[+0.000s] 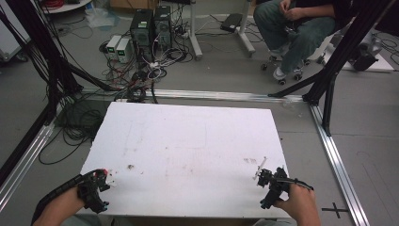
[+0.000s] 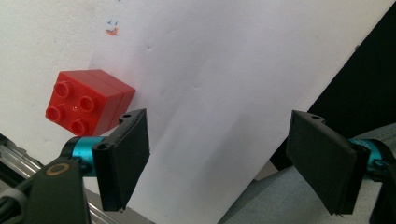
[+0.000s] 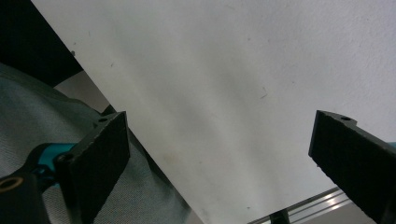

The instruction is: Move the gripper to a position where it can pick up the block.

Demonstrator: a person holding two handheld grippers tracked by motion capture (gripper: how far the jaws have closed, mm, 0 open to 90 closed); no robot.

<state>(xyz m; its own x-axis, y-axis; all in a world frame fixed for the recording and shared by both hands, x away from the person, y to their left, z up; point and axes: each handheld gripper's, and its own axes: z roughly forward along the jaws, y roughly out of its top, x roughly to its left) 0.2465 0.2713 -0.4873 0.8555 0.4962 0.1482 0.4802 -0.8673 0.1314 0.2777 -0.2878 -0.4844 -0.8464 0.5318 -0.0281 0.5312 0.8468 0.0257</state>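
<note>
Red brick (image 2: pixel 88 107), studs up, sat on the white desk (image 1: pixel 188 141) close to its near left corner, just beyond and to one side of the left tool (image 2: pixel 219 163), lying outside the gap rather than between the jaws. That tool's jaws stood wide apart with nothing between them but bare desk surface and the desk's near edge, past which grey cloth showed. In the high view the left tool (image 1: pixel 96 186) hung at the near left corner and the right tool (image 1: pixel 270 181) at the near right corner, well apart. The right tool (image 3: pixel 219 158) was likewise spread wide and empty, over the desk's edge. Between and beyond them the desk lay broad and open
</note>
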